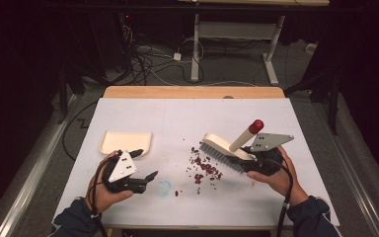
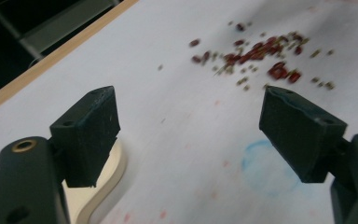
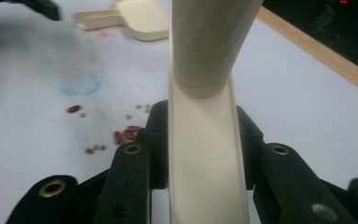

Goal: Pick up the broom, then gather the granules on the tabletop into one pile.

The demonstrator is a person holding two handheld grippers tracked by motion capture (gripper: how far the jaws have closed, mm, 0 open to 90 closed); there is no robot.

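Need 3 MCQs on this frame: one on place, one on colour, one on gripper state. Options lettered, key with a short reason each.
1. Where does the cream dustpan lie?
A. beside the left gripper
B. under the brush
C. off the table

2. What colour is the cap on the brush handle?
A. blue
B. red
C. green

3. How does the right gripper stand?
A. open over the beans
B. shut on nothing
C. shut on the brush

Key:
1 A, the high view shows the pan next to that gripper.
2 B, the handle's tip is red.
3 C, the right gripper view shows both jaws pressed on the cream brush, with scattered beans beside it.
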